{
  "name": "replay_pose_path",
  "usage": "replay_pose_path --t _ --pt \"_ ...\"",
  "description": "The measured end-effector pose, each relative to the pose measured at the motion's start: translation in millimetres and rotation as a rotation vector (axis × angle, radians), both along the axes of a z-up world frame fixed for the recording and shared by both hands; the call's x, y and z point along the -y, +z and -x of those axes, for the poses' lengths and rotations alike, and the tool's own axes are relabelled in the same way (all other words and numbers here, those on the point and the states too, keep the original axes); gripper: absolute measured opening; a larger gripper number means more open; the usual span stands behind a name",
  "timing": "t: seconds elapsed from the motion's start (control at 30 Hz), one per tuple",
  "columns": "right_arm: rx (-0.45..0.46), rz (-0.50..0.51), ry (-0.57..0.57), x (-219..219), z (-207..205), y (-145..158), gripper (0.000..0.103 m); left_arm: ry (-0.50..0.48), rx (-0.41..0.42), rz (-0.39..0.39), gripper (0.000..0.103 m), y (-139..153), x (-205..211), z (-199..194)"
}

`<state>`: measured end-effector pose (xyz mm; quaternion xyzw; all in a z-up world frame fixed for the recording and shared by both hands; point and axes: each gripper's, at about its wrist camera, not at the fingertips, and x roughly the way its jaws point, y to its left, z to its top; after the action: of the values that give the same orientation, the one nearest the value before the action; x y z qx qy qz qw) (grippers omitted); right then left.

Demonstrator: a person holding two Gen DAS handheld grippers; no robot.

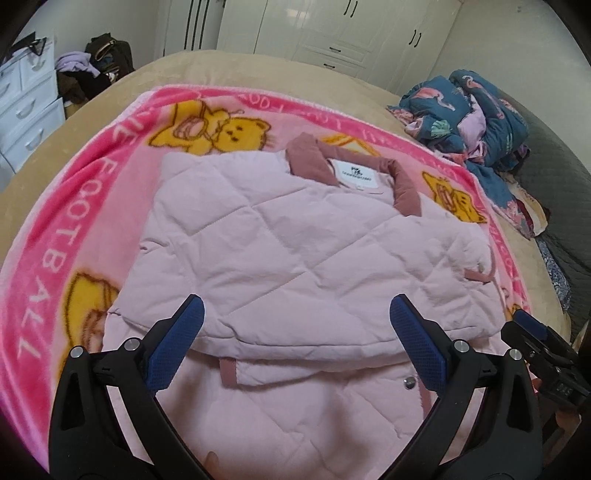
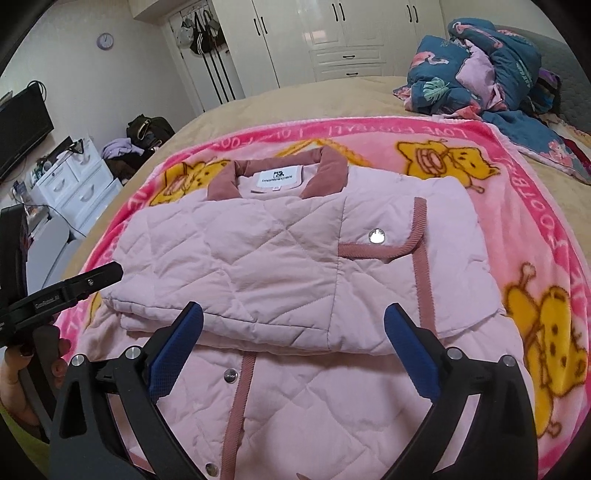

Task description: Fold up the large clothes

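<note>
Left tool (image 1: 295, 325) and right tool (image 2: 293, 332): each stands released, its blue-padded fingers (image 1: 173, 350) spread wide with nothing between them, poised above the near part of the quilted pink jacket (image 1: 295, 251) and not touching it. The right tool's side also shows at the right edge of the left wrist view; the left tool's side, gripped by a hand (image 2: 22, 373), shows at the left edge of the right wrist view. The jacket lies folded, its sleeves and sides turned in over its front, its dusty-rose collar (image 2: 280, 173) and white neck label (image 2: 277, 176) at the far end. Under the jacket lies a pink cartoon-bear blanket (image 1: 74, 206), spread on a tan-covered bed (image 1: 229, 70). Beyond the jacket's right side sits a heap of blue flamingo-print bedding (image 2: 480, 74). Beyond its collar stand white wardrobes (image 2: 332, 33); to its left, a white drawer unit (image 1: 26, 107).
</note>
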<state>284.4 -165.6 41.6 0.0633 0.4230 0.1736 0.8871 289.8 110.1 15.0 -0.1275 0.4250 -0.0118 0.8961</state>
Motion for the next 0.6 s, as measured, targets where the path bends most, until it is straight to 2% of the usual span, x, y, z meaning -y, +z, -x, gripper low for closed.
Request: replay_pose_path --t 0.6 --pt "0.079 -0.035 -0.008 11.0 27.8 38.6 0.098 -0.020 0.092 -0.011 0.095 45.8 9.4 33.5"
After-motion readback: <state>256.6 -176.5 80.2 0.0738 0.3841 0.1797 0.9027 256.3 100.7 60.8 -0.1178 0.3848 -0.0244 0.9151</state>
